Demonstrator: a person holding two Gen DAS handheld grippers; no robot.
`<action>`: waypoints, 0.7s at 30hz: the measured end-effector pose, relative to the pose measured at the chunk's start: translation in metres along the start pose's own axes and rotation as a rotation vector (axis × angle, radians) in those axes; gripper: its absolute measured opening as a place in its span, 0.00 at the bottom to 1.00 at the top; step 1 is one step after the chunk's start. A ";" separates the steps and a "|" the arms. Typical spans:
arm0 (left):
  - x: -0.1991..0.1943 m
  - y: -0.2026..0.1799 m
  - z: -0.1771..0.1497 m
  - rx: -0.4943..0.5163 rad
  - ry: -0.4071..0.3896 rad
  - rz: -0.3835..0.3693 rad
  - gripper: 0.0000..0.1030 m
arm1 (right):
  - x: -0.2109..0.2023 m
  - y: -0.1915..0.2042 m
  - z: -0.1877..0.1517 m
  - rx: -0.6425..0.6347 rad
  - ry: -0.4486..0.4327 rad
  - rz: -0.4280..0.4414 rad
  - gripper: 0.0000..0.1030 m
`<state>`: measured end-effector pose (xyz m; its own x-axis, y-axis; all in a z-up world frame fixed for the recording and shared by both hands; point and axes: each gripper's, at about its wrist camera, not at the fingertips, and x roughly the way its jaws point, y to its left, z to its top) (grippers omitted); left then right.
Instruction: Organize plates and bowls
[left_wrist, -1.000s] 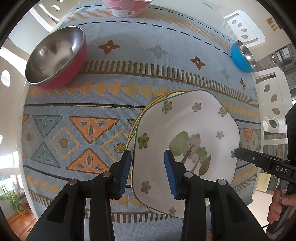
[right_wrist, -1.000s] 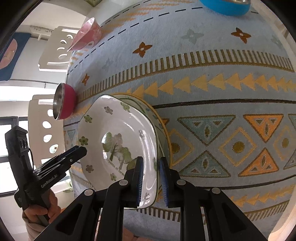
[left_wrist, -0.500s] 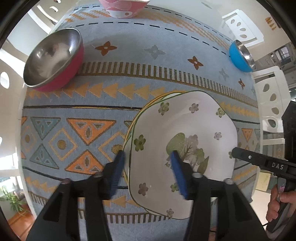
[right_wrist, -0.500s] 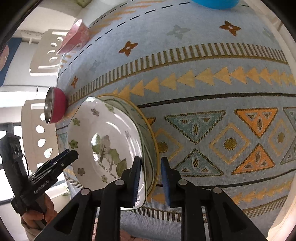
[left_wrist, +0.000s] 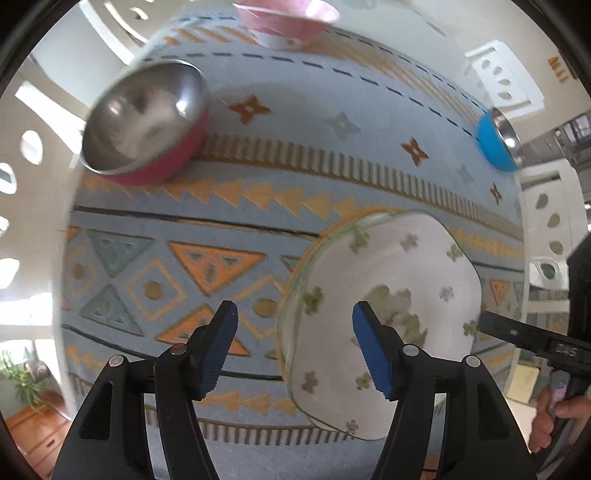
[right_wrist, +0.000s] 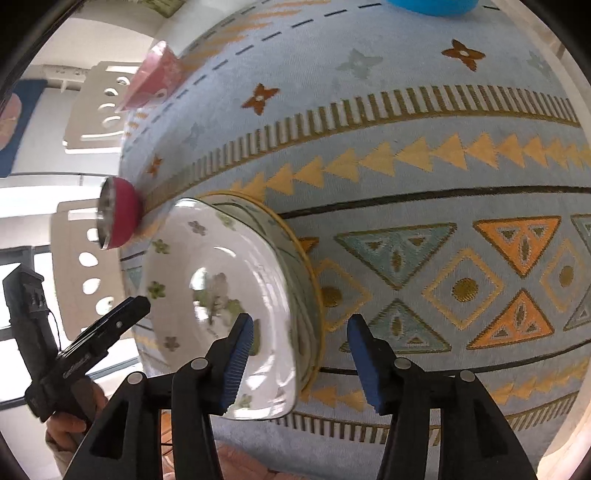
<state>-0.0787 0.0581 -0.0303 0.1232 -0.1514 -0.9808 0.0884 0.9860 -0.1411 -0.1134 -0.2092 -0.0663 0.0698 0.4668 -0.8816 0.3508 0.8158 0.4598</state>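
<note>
Both sets of jaws have sprung wide and let go! The left gripper (left_wrist: 291, 332) and right gripper (right_wrist: 301, 345) now hold nothing, straddling opposite rims of the white flower-printed plate (left_wrist: 388, 317) stacked on the patterned blue tablecloth (left_wrist: 280, 147). Beyond: red steel-lined bowl (left_wrist: 147, 122), pink ceramic bowl (left_wrist: 286, 22), blue steel-lined bowl (left_wrist: 495, 142), all well apart.

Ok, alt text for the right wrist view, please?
The open right gripper straddles the near rim of stacked floral plates on a patterned blue tablecloth. A red bowl lies behind them, and the left gripper comes in from the left.
</note>
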 end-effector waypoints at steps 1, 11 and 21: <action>-0.004 0.002 0.003 -0.010 -0.010 0.017 0.61 | -0.004 0.001 0.002 0.003 -0.004 0.028 0.50; -0.064 0.036 0.034 -0.128 -0.145 0.151 0.61 | -0.070 0.066 0.056 -0.253 -0.042 0.154 0.50; -0.077 0.091 0.057 -0.228 -0.210 0.154 0.62 | -0.091 0.198 0.106 -0.535 -0.022 0.230 0.52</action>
<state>-0.0241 0.1551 0.0396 0.3204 0.0123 -0.9472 -0.1669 0.9850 -0.0437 0.0485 -0.1268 0.0936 0.1093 0.6502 -0.7519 -0.1961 0.7557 0.6249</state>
